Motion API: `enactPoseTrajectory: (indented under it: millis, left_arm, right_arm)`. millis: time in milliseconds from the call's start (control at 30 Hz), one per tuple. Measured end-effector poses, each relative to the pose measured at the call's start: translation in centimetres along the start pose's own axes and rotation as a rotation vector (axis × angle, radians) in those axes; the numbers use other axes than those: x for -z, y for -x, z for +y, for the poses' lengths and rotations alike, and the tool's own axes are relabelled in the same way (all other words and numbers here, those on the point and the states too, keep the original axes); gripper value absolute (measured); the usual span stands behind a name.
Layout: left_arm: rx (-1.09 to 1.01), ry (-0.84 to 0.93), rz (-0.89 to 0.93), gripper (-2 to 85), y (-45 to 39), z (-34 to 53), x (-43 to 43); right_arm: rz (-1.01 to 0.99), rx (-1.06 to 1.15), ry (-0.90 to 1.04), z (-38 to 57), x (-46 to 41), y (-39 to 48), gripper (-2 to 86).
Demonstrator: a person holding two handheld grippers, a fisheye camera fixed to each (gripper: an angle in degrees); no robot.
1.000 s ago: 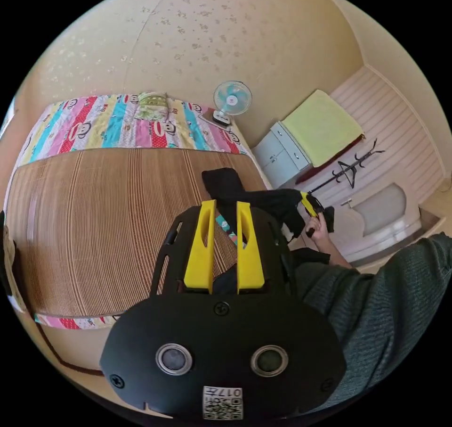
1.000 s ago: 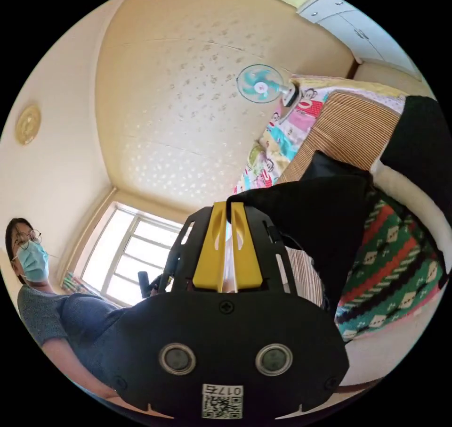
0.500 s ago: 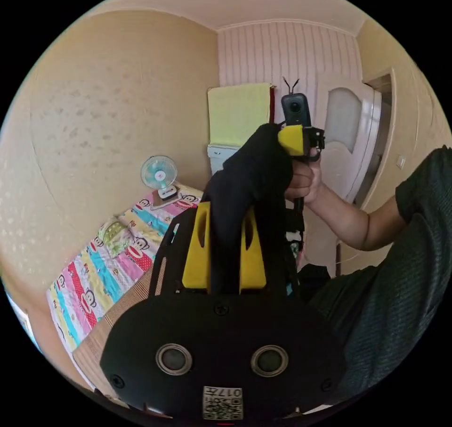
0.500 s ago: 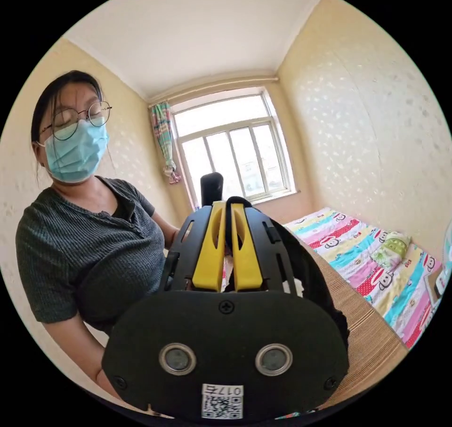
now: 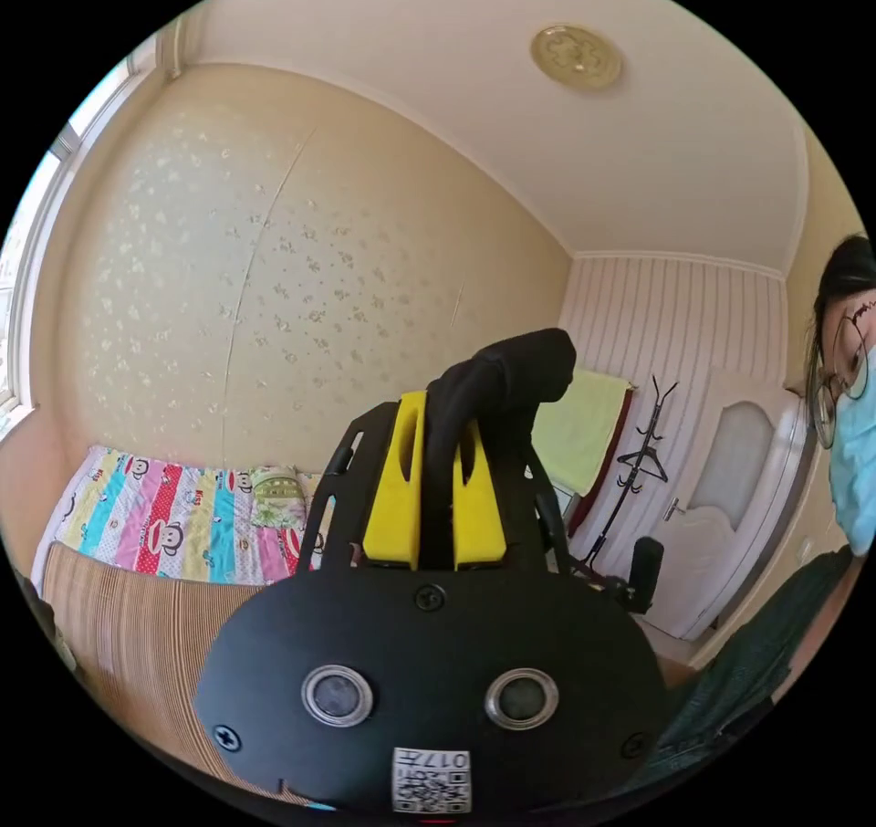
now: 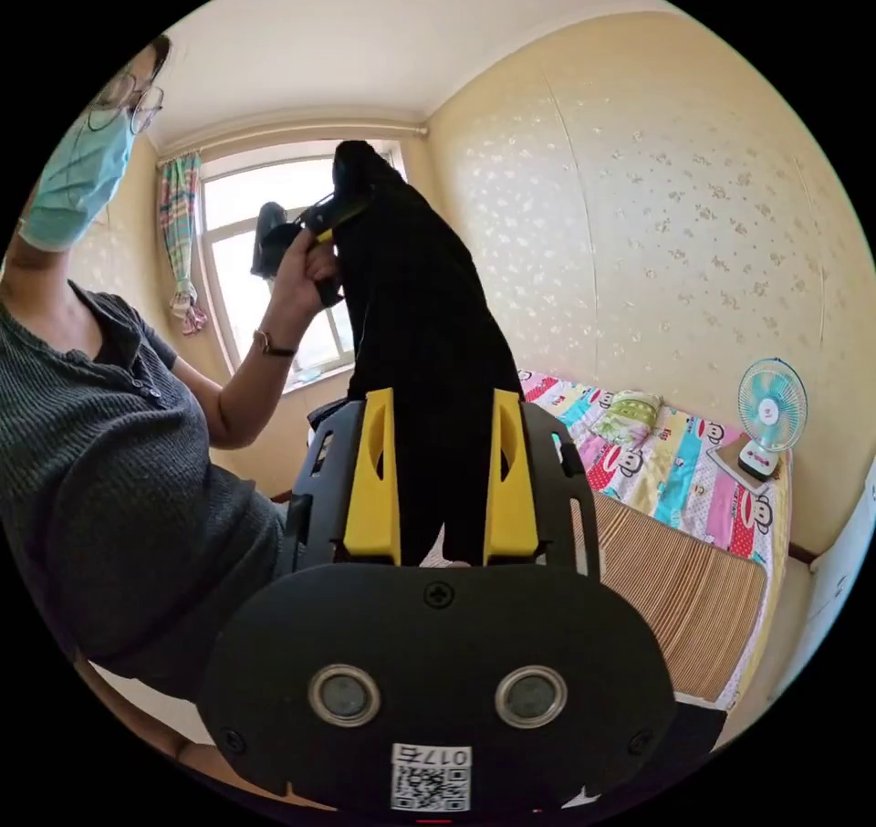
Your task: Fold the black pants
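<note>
Between both raised grippers, black pants (image 6: pixel 415 316) hang, seemingly clamped.

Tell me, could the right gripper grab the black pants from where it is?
Probably yes: the black pants hang between the right gripper's open jaws, nothing blocking, while the left gripper holds them up.

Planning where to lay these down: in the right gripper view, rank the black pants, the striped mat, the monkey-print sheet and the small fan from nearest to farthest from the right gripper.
1. black pants: between the right gripper jaws, running up.
2. striped mat: on the bed, lower right.
3. monkey-print sheet: beyond the mat, by the wall.
4. small fan: standing at the sheet's far corner, right.
</note>
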State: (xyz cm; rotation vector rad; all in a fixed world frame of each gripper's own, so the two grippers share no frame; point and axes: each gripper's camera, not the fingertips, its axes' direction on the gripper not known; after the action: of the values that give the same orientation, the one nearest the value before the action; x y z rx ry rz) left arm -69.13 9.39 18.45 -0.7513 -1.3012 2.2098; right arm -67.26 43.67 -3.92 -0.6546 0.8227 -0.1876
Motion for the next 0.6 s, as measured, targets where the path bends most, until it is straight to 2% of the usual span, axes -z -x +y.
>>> enactPoseTrajectory:
  millis: [200,300,333,467,500,600]
  left_arm:
    - [-0.039,-0.084,-0.008,4.7,0.2,-5.5,6.2]
    - [-0.010,-0.103,0.029,4.7,1.9,-7.2,9.6]
    - [0.001,-0.107,0.040,4.7,2.8,-7.7,11.1]
    - [0.053,-0.131,0.035,4.9,7.1,-9.2,16.8]
    - [0.059,-0.136,0.020,4.9,7.8,-9.4,17.7]
    - [0.095,-0.149,-0.072,4.8,12.4,-10.7,22.6]
  right_arm:
    - [0.256,0.119,0.092,-0.4,-7.1,7.2,18.8]
    - [0.454,0.261,0.030,-3.3,-9.9,10.0,18.8]
    - [0.466,0.288,0.011,-3.9,-10.5,10.4,18.6]
    - [0.267,0.426,-0.024,-8.5,-13.5,12.0,9.5]
    - [0.215,0.397,-0.111,-9.9,-13.0,12.2,5.4]
    - [0.139,0.224,-0.300,-13.7,-10.7,11.0,4.1]
